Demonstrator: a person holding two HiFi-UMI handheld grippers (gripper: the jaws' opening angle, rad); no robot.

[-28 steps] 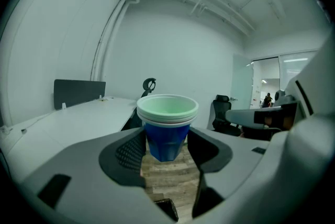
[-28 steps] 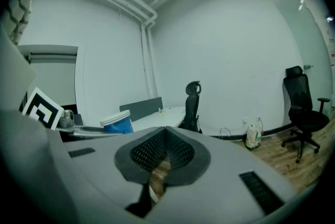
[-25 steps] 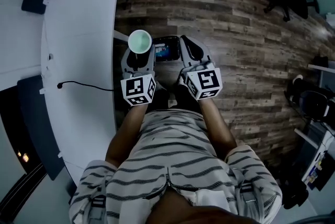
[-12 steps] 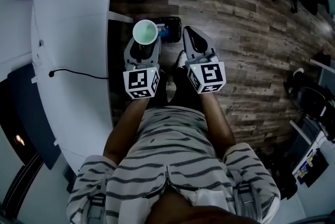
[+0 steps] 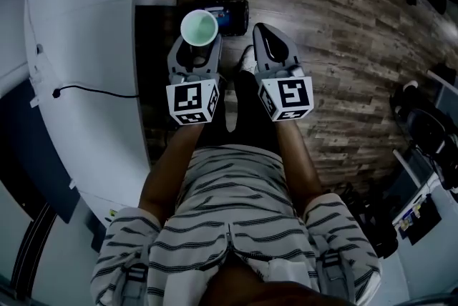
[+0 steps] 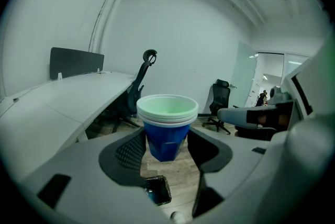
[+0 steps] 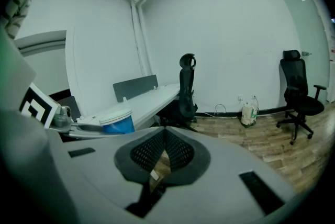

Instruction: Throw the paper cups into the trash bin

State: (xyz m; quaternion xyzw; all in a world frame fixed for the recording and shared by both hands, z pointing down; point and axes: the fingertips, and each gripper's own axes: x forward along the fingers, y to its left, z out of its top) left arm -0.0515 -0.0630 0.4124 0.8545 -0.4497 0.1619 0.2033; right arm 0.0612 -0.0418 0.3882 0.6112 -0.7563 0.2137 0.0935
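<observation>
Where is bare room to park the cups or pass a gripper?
The white desk is bare on either side of the black cable; the wood floor right of the right gripper is open. It is tight around the trash bin, ahead of both grippers, with the left gripper shut on the paper cups.

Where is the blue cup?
The left gripper holds the blue cup between its jaws, upper middle of the head view, just left of the black bin.

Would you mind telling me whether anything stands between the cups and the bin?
Nothing visible does. The cups, gripped in the left tool, hang in open air, and the bin sits below and slightly ahead of them with only clear space between.
</observation>
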